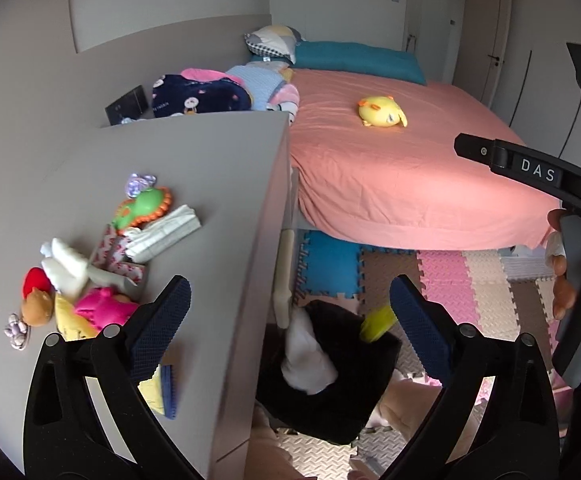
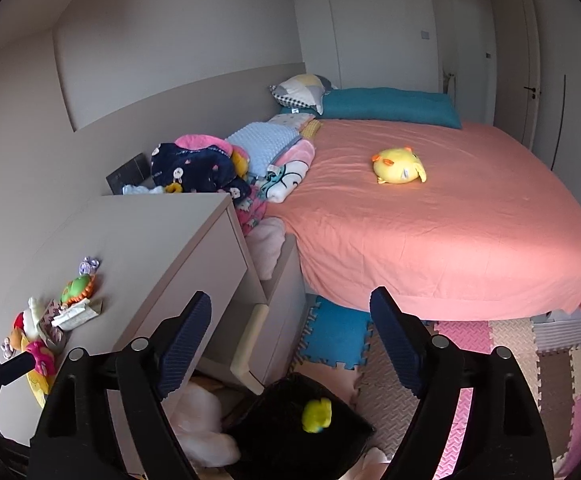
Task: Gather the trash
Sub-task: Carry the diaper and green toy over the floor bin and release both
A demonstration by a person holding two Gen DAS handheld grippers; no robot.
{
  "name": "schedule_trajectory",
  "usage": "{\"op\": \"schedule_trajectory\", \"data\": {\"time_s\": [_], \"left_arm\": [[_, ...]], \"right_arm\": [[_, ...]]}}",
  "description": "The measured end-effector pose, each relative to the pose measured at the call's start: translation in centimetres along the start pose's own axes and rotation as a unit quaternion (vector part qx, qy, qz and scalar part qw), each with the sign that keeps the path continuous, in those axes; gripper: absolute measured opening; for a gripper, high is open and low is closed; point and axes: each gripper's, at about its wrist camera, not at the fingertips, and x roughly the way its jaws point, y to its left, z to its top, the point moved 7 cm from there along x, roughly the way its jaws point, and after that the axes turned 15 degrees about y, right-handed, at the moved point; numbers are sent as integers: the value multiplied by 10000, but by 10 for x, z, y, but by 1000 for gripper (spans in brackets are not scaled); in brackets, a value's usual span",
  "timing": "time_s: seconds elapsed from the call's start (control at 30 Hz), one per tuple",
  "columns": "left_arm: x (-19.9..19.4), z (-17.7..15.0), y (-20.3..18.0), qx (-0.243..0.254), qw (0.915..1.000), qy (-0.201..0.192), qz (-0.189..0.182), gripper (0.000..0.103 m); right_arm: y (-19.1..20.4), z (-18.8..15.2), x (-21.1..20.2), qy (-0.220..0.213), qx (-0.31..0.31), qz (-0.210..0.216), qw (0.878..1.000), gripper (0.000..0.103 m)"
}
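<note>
Here both grippers' fingers (image 1: 162, 320) stand wide and empty above the black bin (image 1: 330, 380).

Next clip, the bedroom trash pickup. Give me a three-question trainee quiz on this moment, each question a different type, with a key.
1. True or false: the left hand-held gripper is clamped on a piece of trash.
2. Multiple choice: the black bin stands (A) on the bed, (B) on the floor beside the dresser, (C) on top of the dresser.
3. Short answer: name two pieces of trash visible in the bin.

Key
1. False; its jaws stand open with nothing between the pads.
2. B; it is on the foam floor mats next to the dresser.
3. A white crumpled tissue and a small yellow-green item.
</note>
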Motion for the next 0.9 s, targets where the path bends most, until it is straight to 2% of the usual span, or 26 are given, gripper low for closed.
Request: {"op": "schedule_trajectory", "data": {"time_s": [0.5,0.9], "left_arm": [[-3,-19,29,-369,9993,33,14,96],[-18,-36,69,-691,9974,11,202,96]], "right_arm": [[27,-11,5,111,-192,119,9997,82],[75,-18,10,180,-489,350,9980,82]]}}
